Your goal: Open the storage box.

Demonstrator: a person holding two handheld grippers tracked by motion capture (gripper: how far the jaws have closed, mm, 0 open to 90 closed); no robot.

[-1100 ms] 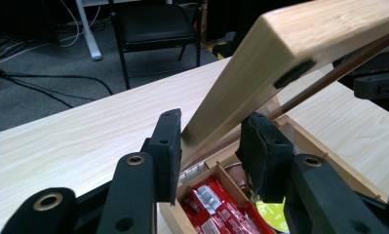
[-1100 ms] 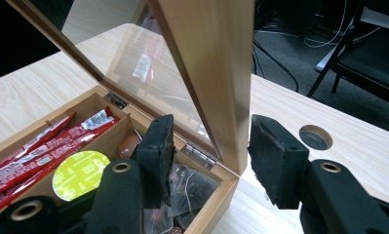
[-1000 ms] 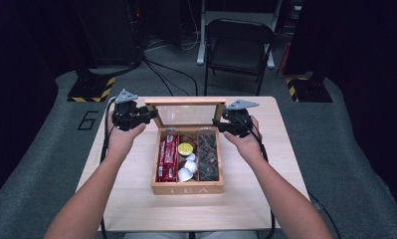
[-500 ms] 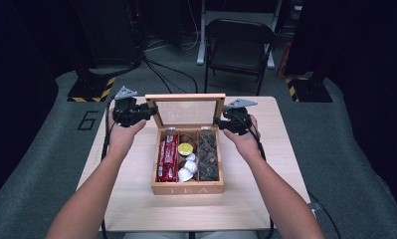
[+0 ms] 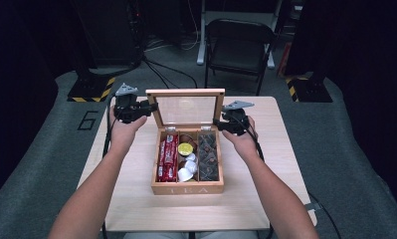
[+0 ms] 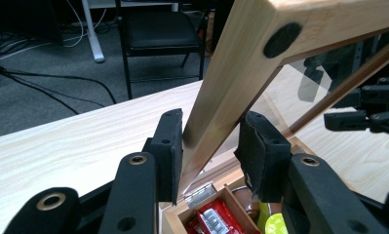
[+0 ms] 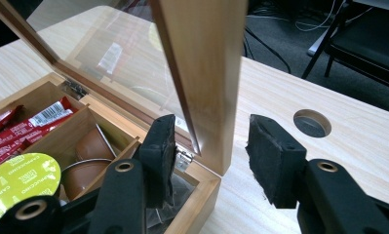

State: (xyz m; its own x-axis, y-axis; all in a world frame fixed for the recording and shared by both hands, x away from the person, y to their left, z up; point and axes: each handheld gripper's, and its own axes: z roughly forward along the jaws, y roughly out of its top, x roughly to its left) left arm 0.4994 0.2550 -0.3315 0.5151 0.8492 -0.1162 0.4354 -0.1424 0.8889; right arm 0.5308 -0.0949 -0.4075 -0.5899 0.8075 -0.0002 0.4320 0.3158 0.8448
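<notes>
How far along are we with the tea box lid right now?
Done: the glass-paned lid stands raised on the tea box, showing red packets and capsules. In hand: the left gripper and right gripper each straddle a side rail of the lid, jaws open, not clamped. Left: probably tipping it to its resting position, then letting go.

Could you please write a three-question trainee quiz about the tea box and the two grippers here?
1. True or false: the lid of the wooden tea box stands raised.
2. Which compartment holds the red packets: A left, B middle, C right?
3. What lies between the jaws of the left gripper and the right gripper?

Key: 1 true; 2 A; 3 the lid's wooden side rails, with gaps at the pads.
</notes>
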